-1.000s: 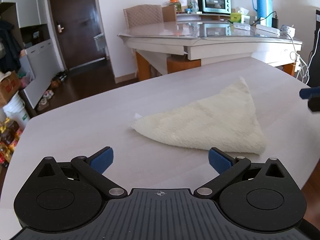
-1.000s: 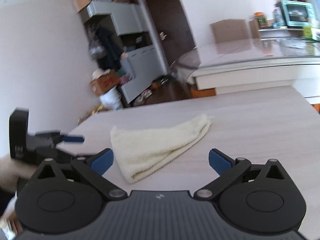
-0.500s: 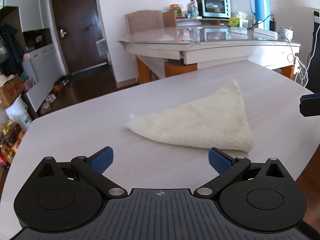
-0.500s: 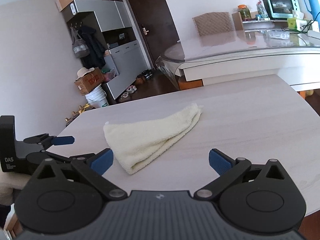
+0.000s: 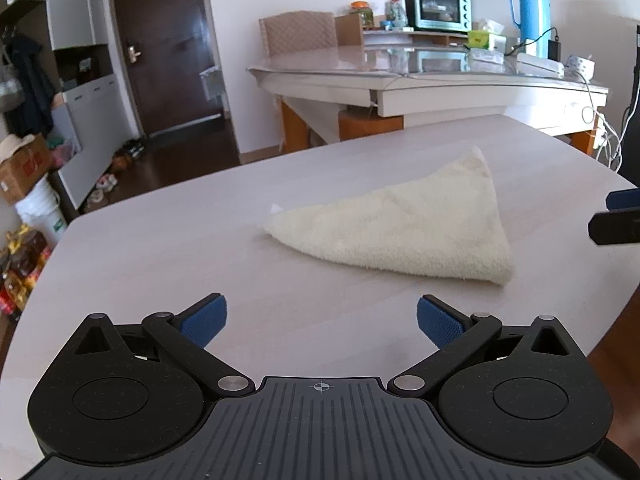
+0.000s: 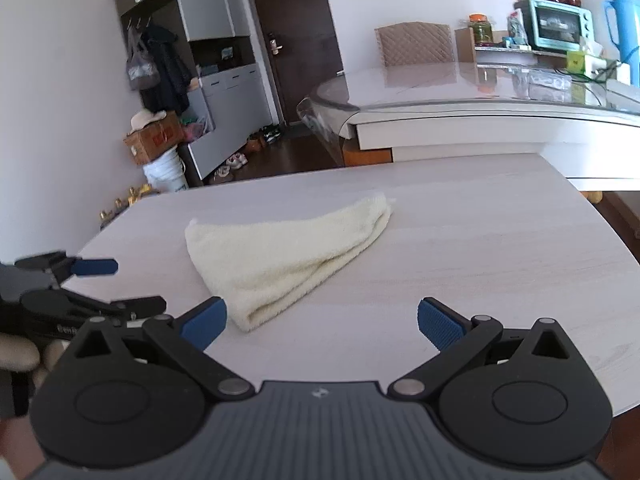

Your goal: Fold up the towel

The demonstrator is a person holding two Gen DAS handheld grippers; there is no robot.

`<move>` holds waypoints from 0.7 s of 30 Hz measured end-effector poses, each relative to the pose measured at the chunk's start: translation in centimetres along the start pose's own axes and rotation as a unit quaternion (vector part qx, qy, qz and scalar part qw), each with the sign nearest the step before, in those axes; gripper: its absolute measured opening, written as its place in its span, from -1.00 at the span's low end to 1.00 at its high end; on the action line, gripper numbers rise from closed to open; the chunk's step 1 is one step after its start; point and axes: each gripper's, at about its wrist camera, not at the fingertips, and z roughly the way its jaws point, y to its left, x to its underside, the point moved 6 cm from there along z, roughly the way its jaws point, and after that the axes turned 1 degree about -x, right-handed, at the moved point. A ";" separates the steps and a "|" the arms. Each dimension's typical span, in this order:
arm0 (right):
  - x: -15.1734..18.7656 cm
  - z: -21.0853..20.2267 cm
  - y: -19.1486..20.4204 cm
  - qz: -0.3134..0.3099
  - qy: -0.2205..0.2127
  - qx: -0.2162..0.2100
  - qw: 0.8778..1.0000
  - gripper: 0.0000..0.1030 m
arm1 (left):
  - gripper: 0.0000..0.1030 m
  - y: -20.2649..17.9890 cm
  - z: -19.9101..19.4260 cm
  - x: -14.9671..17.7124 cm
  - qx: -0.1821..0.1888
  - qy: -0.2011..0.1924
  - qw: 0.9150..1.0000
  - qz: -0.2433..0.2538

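Observation:
A cream towel [image 5: 408, 228] lies folded into a triangle on the pale wooden table [image 5: 160, 256]. My left gripper [image 5: 322, 320] is open, a short way in front of the towel's near edge, with nothing between its blue pads. In the right wrist view the same towel [image 6: 288, 252] lies ahead and slightly left, its thick folded corner close to the left pad. My right gripper [image 6: 322, 320] is open and holds nothing. The left gripper [image 6: 80, 288] shows at the left edge of that view, held by a hand. A tip of the right gripper [image 5: 618, 218] shows at the right edge of the left wrist view.
The table's rounded edges lie close on the left and right. Behind it stands a glass-topped dining table [image 5: 420, 76] with a toaster oven [image 5: 440, 8], a blue thermos [image 5: 532, 10] and cables. Boxes and a white bucket [image 6: 166, 172] sit on the floor at left.
Both grippers have drawn back and swung slightly, so the towel sits a little farther from them. The towel itself lies the same way. Both grippers stay open.

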 end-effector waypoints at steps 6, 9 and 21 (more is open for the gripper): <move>0.1 0.1 1.2 -0.040 -0.016 0.024 0.999 0.99 | 1.00 0.0 0.0 0.0 -0.003 -0.001 1.000 -0.001; 0.0 0.3 1.4 -0.041 -0.014 0.023 0.999 0.99 | 1.00 0.1 0.2 -0.2 -0.005 0.002 1.000 -0.009; -2.1 1.3 1.0 -0.032 -0.012 -0.003 0.999 0.99 | 1.00 0.1 1.3 -0.7 -0.004 0.003 1.000 -0.014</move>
